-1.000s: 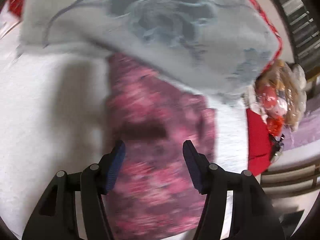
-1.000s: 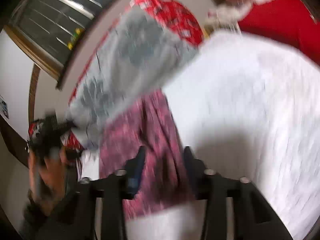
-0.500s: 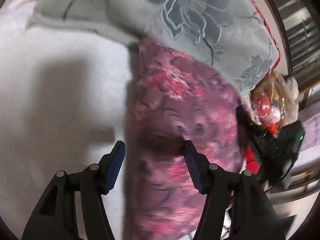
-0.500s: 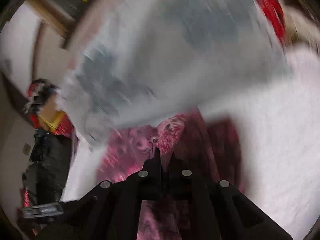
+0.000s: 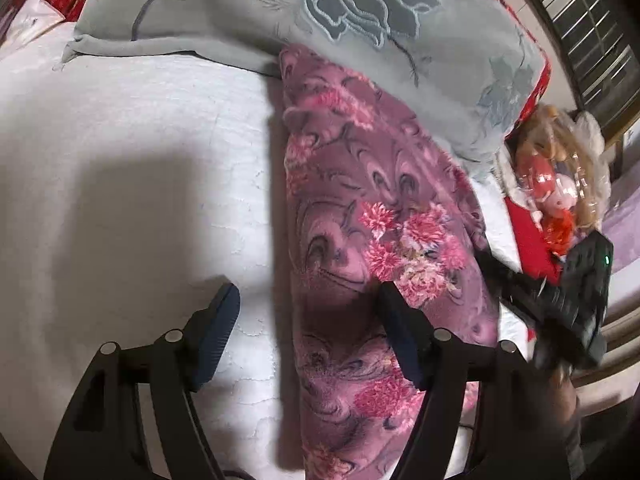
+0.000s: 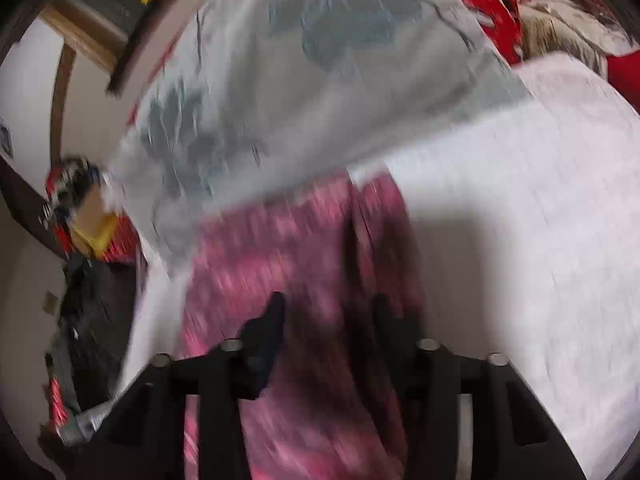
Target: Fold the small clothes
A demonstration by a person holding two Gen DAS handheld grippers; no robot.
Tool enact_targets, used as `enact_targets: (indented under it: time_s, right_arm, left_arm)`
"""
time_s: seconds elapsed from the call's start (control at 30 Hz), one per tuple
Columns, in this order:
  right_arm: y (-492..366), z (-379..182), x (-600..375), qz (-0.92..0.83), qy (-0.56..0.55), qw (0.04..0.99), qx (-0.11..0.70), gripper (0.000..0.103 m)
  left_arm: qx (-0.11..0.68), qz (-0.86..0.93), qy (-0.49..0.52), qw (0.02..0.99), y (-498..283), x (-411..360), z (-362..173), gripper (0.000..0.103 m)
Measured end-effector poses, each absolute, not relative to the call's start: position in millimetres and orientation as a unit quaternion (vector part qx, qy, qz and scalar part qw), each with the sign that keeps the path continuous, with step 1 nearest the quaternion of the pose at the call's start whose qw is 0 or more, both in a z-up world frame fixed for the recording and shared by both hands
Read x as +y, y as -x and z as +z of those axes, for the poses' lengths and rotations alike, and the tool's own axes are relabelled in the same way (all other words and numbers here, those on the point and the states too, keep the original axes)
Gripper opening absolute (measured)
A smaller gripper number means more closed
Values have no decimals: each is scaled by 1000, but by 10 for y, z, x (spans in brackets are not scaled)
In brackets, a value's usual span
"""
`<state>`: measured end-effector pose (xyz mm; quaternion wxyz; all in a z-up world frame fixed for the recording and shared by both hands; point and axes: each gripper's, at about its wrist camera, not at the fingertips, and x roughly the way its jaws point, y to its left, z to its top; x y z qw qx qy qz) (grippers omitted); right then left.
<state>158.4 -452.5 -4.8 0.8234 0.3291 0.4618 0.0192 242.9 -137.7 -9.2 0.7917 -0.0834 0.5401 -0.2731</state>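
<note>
Garment (image 5: pixel 384 240): pink floral, long strip on white bedspread (image 5: pixel 140 160). Far end under grey pillow (image 5: pixel 360 20). My left claw (image 5: pixel 308 312): open, straddling its left edge. My right claw (image 6: pixel 328 320): open, above it. Beyond its right edge: bagged doll (image 5: pixel 556 176).

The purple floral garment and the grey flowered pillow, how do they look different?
The purple floral garment is fuzzy, packed with small pink blossoms; the grey flowered pillow is smooth, with one large outlined flower. The garment lies flat in a long strip; the pillow is plump, overlapping the garment's far end. Both rest on the white quilt.
</note>
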Motion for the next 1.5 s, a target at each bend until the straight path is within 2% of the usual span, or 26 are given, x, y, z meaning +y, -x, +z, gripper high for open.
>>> enact_targets:
  time_s: [0.03, 0.07, 0.17, 0.27, 0.3, 0.37, 0.5, 0.53, 0.57, 0.63, 0.73, 0.77, 0.87, 0.93, 1.0, 1.03, 1.07, 1.13, 1.23, 1.4, 1.43, 1.5]
  right_arm:
    - [-1546, -52, -4483, 23, -315, 826, 467, 23]
    - [-1497, 27, -4455, 26, -302, 838, 453, 12]
    - [-1338, 234, -4546, 12, -301, 865, 402, 11]
    - [-1405, -43, -4595, -29, -292, 841, 455, 0]
    - [-1469, -145, -4563, -49, -285, 828, 481, 0]
    - [-1302, -51, -4635, -40, -314, 830, 459, 1]
    - [-968, 93, -4676, -16, -357, 827, 434, 19]
    - [-896, 88, -4657, -13, -355, 824, 442, 39]
    - [-860, 76, -4617, -13, -350, 823, 448, 49]
    - [-822, -13, -4506, -10, -331, 815, 476, 49]
    - [-811, 56, -4365, -3, -297, 827, 477, 20]
    - [-763, 155, -4358, -1, -289, 840, 458, 15]
    - [-691, 212, -4386, -11, -284, 851, 441, 12]
    - [-722, 20, -4384, -20, -279, 831, 481, 12]
    - [-759, -30, -4392, -24, -283, 818, 500, 14]
    - [-782, 42, -4408, -32, -276, 821, 499, 19]
    - [-823, 145, -4429, -40, -270, 830, 487, 24]
    - [-925, 352, -4535, -40, -280, 852, 441, 27]
    - [-1327, 384, -4729, -24, -321, 855, 406, 51]
    - [-2136, -83, -4714, -22, -346, 820, 456, 52]
    - [-2220, -155, -4679, -20, -339, 815, 469, 49]
    - [-2311, -70, -4605, -14, -307, 831, 463, 10]
  left_arm:
    - [535, -274, 78, 795, -2406, -1385, -78, 72]
    - [531, -274, 70, 799, -2388, -1404, -57, 72]
    - [519, -274, 53, 808, -2345, -1399, -38, 74]
    - [522, -267, 54, 808, -2350, -1384, -68, 77]
    - [520, -265, 50, 810, -2346, -1380, -59, 77]
    - [514, -264, 41, 815, -2348, -1441, -55, 77]
    - [516, -262, 43, 814, -2366, -1475, -52, 77]
    - [516, -262, 42, 814, -2363, -1479, -51, 77]
    - [516, -261, 40, 815, -2358, -1485, -47, 77]
    - [513, -261, 37, 817, -2346, -1487, -39, 77]
    - [509, -259, 33, 820, -2336, -1494, -24, 77]
    - [508, -259, 32, 821, -2334, -1494, -24, 77]
    - [511, -263, 37, 818, -2342, -1495, -41, 77]
    - [516, -267, 41, 813, -2357, -1496, -56, 77]
    - [518, -272, 46, 810, -2384, -1463, -42, 77]
    - [517, -272, 48, 811, -2399, -1435, -24, 77]
    - [514, -268, 54, 813, -2430, -1394, 5, 77]
    - [512, -269, 74, 812, -2527, -1331, 62, 76]
    - [517, -267, 104, 806, -2737, -1312, 140, 76]
    - [557, -273, 81, 780, -3135, -1665, 113, 76]
    - [563, -276, 76, 776, -3187, -1728, 104, 76]
    - [562, -278, 66, 776, -3283, -1848, 124, 76]
